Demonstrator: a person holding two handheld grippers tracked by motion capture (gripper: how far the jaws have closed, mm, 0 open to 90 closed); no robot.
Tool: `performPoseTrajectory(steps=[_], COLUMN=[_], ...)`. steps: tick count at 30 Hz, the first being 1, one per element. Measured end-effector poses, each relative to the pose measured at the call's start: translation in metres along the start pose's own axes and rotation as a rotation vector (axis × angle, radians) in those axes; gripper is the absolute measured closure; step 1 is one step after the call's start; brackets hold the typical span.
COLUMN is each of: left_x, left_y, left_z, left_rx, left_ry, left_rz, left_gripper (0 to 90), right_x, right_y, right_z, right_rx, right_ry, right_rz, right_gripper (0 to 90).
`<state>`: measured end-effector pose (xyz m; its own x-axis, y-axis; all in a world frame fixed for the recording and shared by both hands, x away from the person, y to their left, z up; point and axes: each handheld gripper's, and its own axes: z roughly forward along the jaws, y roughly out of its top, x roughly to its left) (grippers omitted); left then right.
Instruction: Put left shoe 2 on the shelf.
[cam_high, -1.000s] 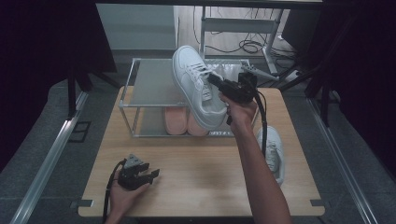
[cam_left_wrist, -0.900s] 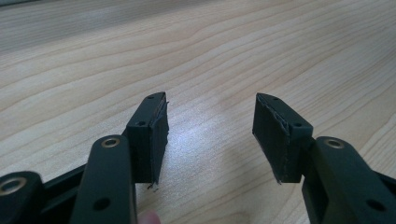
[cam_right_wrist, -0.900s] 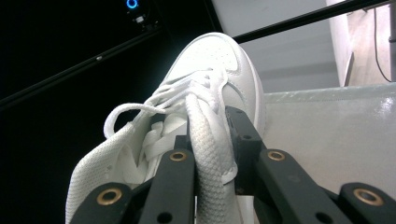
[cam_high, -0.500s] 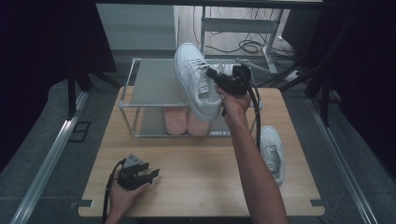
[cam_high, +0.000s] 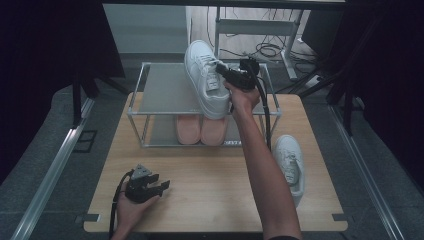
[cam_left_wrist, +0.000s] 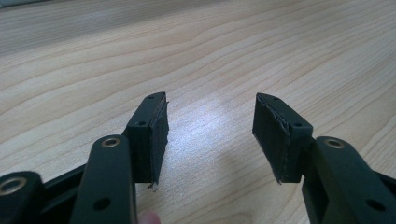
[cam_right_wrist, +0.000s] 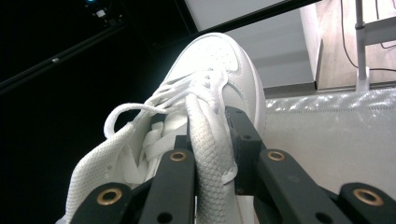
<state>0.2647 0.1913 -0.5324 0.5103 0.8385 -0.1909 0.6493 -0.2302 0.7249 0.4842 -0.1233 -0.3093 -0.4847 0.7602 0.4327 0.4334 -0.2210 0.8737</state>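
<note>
While the left gripper rests on the wooden table near its front left corner, its jaws stand wide apart with nothing between them, as the left gripper view shows over bare wood grain. Behind it stands a two-tier shoe rack with a metal frame; a pair of pink shoes sits side by side on its lower shelf. Over the rack's top shelf, the right gripper has its jaws clamped on the padded collar of a white sneaker, the toe pointing away from the person. Since a second ago this sneaker has travelled back and leftwards, from over the rack's front right edge to further over the top shelf, so the placing looks close; lowering and release seem to remain. Farther right, a second white sneaker lies on the table beside the person's forearm, waiting its turn. No brand, label or writing can be read on any shoe.
</note>
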Motion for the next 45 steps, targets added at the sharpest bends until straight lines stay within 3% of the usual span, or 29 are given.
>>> performPoseTrajectory(steps=[5, 13, 24, 26, 29, 34, 45], left_x=[0.001, -0.001, 0.000, 0.000, 0.002, 0.003, 0.005], left_y=[0.000, 0.001, 0.002, 0.002, 0.001, 0.001, 0.003], left_z=[0.000, 0.000, -0.003, -0.003, -0.003, -0.005, -0.006], left_rx=[-0.001, -0.007, -0.019, -0.019, -0.018, -0.023, -0.030], left_ry=[-0.008, -0.021, -0.018, -0.019, -0.013, -0.012, -0.009], left_rz=[-0.003, -0.003, -0.004, -0.004, -0.006, -0.009, -0.015], left_gripper=[46.1, 46.1, 46.2, 46.2, 46.2, 46.2, 46.2], right_x=[-0.002, -0.007, -0.010, -0.010, -0.010, -0.007, -0.011], right_y=[0.005, 0.008, 0.004, 0.004, 0.003, 0.005, -0.005], right_z=[0.013, 0.039, 0.065, 0.068, 0.074, 0.067, 0.020], right_rx=[0.007, 0.021, 0.082, 0.103, 0.128, 0.093, 0.067], right_ry=[-0.018, -0.053, -0.127, -0.126, -0.127, -0.102, -0.025], right_rz=[0.000, 0.039, 0.015, 0.010, -0.011, -0.032, -0.047], right_gripper=[81.7, 81.7, 80.7, 78.5, 67.6, 61.6, 68.0])
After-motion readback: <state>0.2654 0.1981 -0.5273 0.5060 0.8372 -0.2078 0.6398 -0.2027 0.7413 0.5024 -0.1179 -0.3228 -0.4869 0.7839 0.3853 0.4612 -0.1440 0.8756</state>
